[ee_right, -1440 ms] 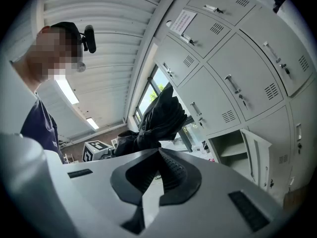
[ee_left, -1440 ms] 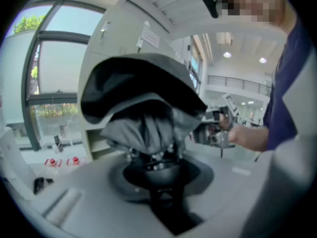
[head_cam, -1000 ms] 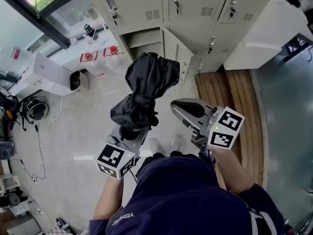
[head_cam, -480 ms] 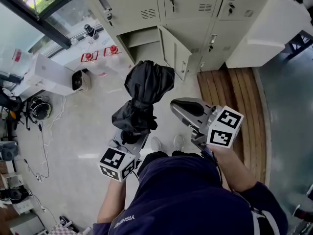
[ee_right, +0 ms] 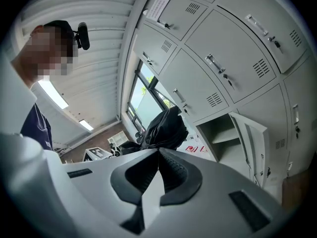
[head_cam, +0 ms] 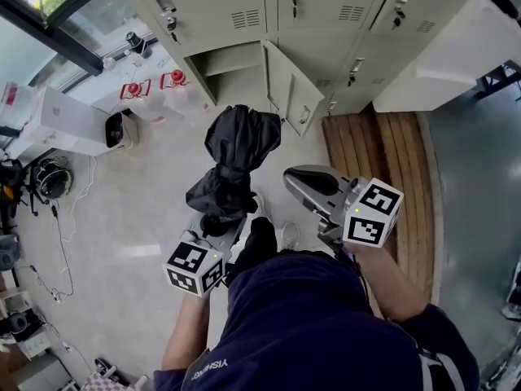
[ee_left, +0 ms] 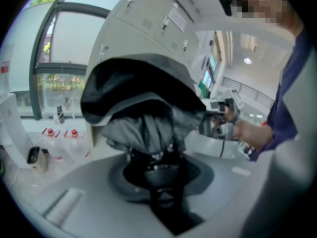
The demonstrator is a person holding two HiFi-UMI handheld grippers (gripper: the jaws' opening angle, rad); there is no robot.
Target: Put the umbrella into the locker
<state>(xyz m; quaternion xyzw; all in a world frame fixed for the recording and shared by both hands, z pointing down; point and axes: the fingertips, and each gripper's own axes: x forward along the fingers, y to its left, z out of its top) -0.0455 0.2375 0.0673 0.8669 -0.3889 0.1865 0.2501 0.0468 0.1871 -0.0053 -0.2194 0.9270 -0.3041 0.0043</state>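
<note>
A folded black umbrella (head_cam: pixel 236 165) stands out from my left gripper (head_cam: pixel 218 222), which is shut on its lower end. In the left gripper view the umbrella (ee_left: pixel 141 113) fills the space above the jaws of the left gripper (ee_left: pixel 158 170). My right gripper (head_cam: pixel 297 177) hangs beside it on the right, shut, with nothing in it. The right gripper (ee_right: pixel 159 155) shows its jaws meeting at the tip, with the umbrella (ee_right: pixel 166 128) off to its left. Ahead, one grey locker (head_cam: pixel 236 63) stands open and bare, its door (head_cam: pixel 286 88) swung out to the right.
A row of shut lockers (head_cam: pixel 326 6) runs along the top. A wooden platform (head_cam: pixel 383 161) lies at the right and a white box (head_cam: pixel 57 129) at the left. Red-capped bottles (head_cam: pixel 134 90) and cables (head_cam: pixel 49 177) sit on the floor.
Both grippers have sunk a little, the umbrella with the left one. The person has stepped towards the lockers, and a dark shoe now shows below the umbrella.
</note>
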